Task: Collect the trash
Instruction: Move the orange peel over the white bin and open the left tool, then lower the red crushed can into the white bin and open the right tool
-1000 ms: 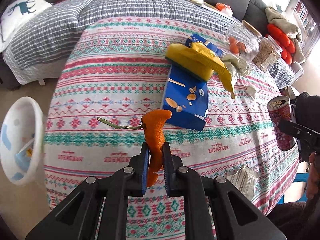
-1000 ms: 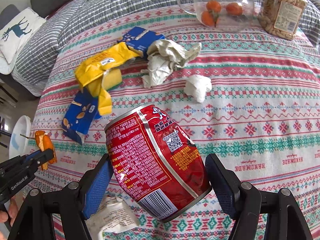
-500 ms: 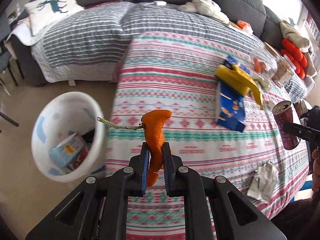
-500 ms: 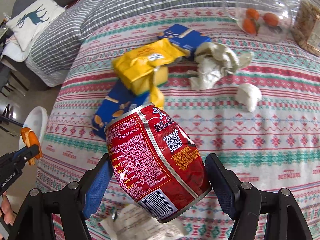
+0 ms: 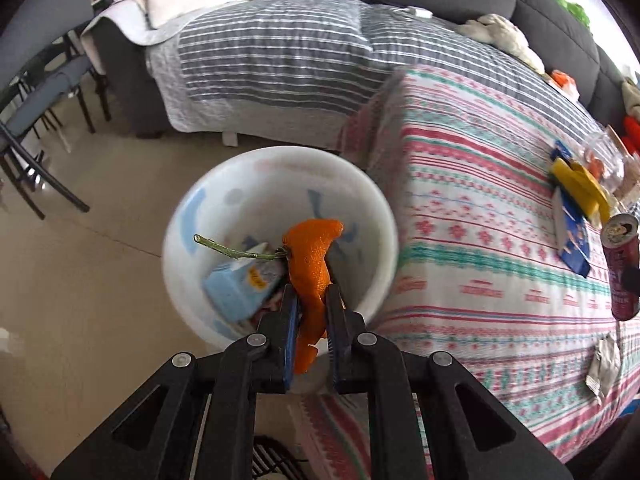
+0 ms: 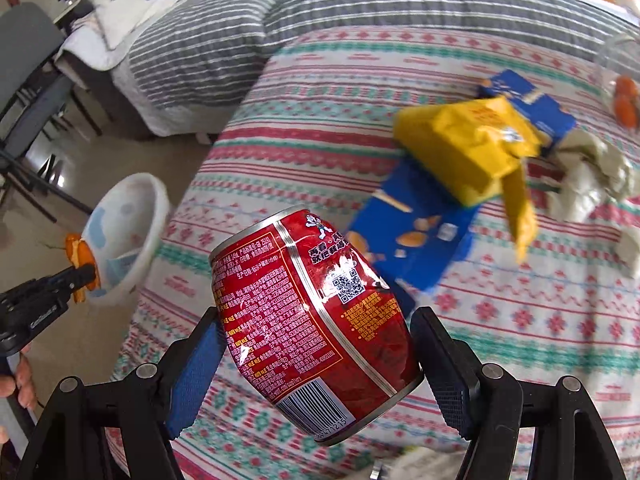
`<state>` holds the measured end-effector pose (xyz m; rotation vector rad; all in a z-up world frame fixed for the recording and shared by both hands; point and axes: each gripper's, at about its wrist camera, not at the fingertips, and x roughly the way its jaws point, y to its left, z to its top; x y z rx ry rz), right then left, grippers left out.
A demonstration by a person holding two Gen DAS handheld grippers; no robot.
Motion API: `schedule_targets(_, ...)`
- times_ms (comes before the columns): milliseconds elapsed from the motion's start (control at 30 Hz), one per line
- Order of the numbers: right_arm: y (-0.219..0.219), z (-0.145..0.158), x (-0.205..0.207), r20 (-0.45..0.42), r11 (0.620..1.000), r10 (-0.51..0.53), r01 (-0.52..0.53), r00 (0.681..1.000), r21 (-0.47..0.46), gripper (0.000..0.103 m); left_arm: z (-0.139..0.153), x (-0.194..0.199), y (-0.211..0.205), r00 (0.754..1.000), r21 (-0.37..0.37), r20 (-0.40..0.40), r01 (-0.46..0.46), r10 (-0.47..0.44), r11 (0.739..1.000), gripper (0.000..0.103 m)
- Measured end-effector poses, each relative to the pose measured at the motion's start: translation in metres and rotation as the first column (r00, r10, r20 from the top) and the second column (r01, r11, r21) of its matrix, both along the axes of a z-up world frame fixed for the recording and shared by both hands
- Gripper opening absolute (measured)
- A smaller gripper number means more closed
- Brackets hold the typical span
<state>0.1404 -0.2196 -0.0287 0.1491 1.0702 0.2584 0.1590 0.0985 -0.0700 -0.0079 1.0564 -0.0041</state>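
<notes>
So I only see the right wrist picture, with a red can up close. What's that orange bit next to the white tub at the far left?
Observer: The left wrist view shows an orange peel with a thin green stem attached, pinched in the left hand-held gripper.
Operator: Anything in the tub?
Observer: Yes, a light blue carton lies inside the white tub.
Operator: And my can, is it opened?
Observer: From that side, the top of the red can looks opened.
</notes>
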Motion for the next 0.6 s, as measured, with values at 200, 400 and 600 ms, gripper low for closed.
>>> schedule_targets(200, 0.037, -0.004, 0.008, 0.028, 0.998, 0.058, -0.058, 0.998, -0.011, 0.079, -0.003, 0.006, 0.029, 0.997, -0.067, -0.049, -0.071, 0.068, 0.995, 0.029)
schedule_targets(400, 0.067, -0.017, 0.017, 0.016, 0.995, 0.098, -0.099, 0.995, 0.009, 0.079, 0.012, -0.007, 0.046, 0.984, -0.023, -0.03, -0.177, 0.176, 0.984, 0.091)
schedule_targets(600, 0.111, -0.023, 0.037, 0.015, 0.99, 0.139, -0.14, 0.99, 0.01, 0.079, 0.018, -0.019, 0.057, 0.987, 0.085, -0.003, -0.158, 0.159, 0.984, 0.092)
